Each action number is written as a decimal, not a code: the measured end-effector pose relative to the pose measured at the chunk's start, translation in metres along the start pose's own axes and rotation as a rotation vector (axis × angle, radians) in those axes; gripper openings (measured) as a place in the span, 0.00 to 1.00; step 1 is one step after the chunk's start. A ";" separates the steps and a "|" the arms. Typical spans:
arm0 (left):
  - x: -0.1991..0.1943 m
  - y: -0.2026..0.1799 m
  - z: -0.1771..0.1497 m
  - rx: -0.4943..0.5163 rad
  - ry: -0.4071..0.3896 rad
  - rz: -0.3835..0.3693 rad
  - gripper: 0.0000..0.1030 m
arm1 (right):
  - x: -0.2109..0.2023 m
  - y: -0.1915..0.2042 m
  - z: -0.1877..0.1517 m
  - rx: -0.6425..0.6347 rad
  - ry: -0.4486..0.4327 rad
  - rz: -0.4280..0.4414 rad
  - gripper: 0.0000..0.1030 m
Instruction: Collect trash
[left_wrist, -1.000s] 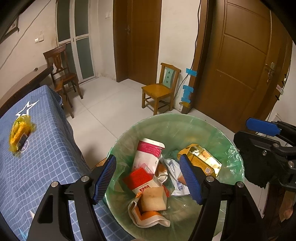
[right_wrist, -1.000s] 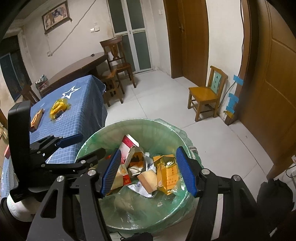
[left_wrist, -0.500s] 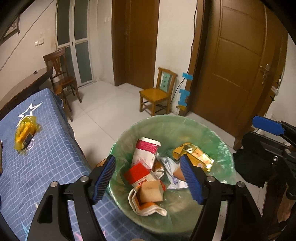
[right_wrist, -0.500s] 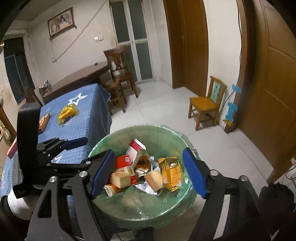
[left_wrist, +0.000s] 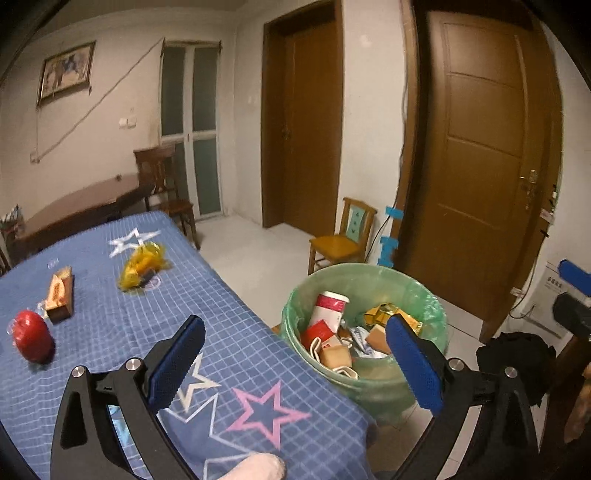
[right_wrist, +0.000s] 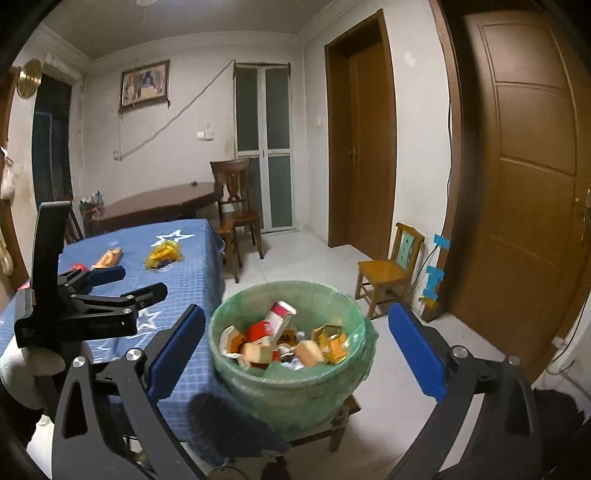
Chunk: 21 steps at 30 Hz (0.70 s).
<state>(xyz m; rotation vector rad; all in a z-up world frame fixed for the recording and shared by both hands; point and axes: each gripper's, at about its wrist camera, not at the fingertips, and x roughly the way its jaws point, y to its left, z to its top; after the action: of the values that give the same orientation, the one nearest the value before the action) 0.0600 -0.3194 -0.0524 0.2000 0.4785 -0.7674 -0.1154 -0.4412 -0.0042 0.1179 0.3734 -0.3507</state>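
Left tongs (left_wrist: 295, 363): jaws wide apart with nothing between them; they have just been opening.
Right tongs (right_wrist: 297, 350): jaws spread wide and empty too; they have just been opening.
Bin (right_wrist: 255, 373): green-lined, just ahead of the right tongs and ahead to the right of the left tongs, beside the worktop's edge.
Trash in bin (left_wrist: 334, 338): cartons, a red-and-white cup and gold foil wrappers piled inside.
Worktop (left_wrist: 221, 332): blue checked cloth with stars, below and left of the left tongs.
Yellow wrapper (left_wrist: 142, 266): lies on the worktop, well ahead of the left tongs.
Brown packet (left_wrist: 59, 291): on the worktop, left of the yellow wrapper.
Red object (left_wrist: 32, 335): far left of the left tongs, near the brown packet.
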 end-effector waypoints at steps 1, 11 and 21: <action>-0.009 -0.002 -0.001 0.007 -0.007 -0.006 0.95 | -0.004 0.002 -0.003 -0.004 0.006 0.003 0.94; -0.074 -0.014 -0.015 0.043 -0.029 -0.059 0.95 | -0.026 0.003 -0.024 -0.021 0.038 0.042 0.94; -0.090 -0.028 -0.017 0.120 -0.049 -0.089 0.95 | -0.033 -0.003 -0.028 -0.011 0.023 0.032 0.94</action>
<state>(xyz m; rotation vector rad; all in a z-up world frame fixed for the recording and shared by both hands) -0.0209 -0.2776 -0.0242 0.2726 0.3971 -0.8876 -0.1553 -0.4290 -0.0179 0.1173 0.3958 -0.3156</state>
